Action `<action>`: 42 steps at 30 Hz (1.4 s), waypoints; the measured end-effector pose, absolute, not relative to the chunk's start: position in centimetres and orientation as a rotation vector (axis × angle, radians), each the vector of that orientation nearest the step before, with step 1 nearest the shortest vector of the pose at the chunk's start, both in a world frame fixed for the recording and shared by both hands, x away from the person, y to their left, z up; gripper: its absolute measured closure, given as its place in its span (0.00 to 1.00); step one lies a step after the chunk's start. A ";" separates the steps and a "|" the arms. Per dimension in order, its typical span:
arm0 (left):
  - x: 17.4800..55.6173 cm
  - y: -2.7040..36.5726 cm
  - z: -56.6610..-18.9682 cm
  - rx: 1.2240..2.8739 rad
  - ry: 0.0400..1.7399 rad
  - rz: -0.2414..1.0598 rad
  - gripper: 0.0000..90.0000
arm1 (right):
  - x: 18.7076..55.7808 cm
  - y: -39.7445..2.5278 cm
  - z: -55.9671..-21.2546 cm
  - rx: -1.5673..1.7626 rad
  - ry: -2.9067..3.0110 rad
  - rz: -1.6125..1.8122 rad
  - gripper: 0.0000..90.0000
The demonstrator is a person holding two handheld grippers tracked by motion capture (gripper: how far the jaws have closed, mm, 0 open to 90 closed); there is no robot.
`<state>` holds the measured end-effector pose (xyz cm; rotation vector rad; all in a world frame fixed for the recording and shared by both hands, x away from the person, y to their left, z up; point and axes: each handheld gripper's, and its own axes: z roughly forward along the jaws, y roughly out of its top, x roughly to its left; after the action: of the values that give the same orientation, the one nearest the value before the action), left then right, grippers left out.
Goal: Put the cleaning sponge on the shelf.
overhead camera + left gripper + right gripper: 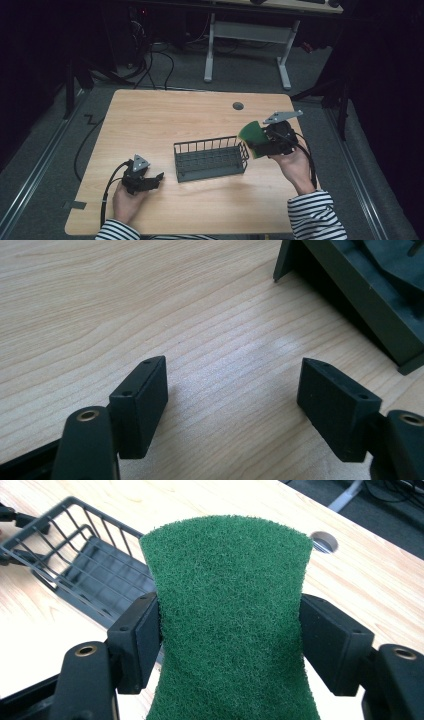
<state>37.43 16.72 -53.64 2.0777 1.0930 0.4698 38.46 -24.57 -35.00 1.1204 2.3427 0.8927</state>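
Two grippers are at work over a pale wooden counter. At right of centre in the high view the right gripper is clenched on a green scouring sponge, held off the counter just beside the right end of a dark wire basket that stands mid-frame. At lower left, the left gripper rests low near the counter with its fingers released and nothing between them, a little apart from the basket's left end.

The sponge looks light and soft. In the right gripper view its green face narrows where the fingers press its two edges, so it gives under the squeeze; the rough pad should grip well and not slip. I judge that holding it across its short width near the middle, as now, is the safest hold, since a squeeze near one end would let it fold.

A yellowish under-layer shows in the high view, whereas the right gripper view gives the scouring texture, the basket's bars at upper left and a cable hole in the counter. The left gripper view shows the open gap over bare wood, with a corner of the basket at upper right.
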 end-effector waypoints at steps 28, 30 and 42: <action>37.4 16.7 -53.6 2.080 1.090 0.468 0.31 | 42.6 -16.4 -39.0 1.067 2.423 0.783 0.33; 37.4 16.7 -53.6 2.080 1.090 0.468 0.31 | 42.6 -16.3 -39.4 1.067 2.430 0.782 0.33; 37.4 16.7 -53.6 2.080 1.091 0.468 0.31 | 42.9 -16.4 -40.7 1.087 2.441 0.743 0.32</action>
<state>37.41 16.72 -53.64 2.0795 1.0907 0.4681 42.89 -16.40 -40.65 1.0873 2.4406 0.7434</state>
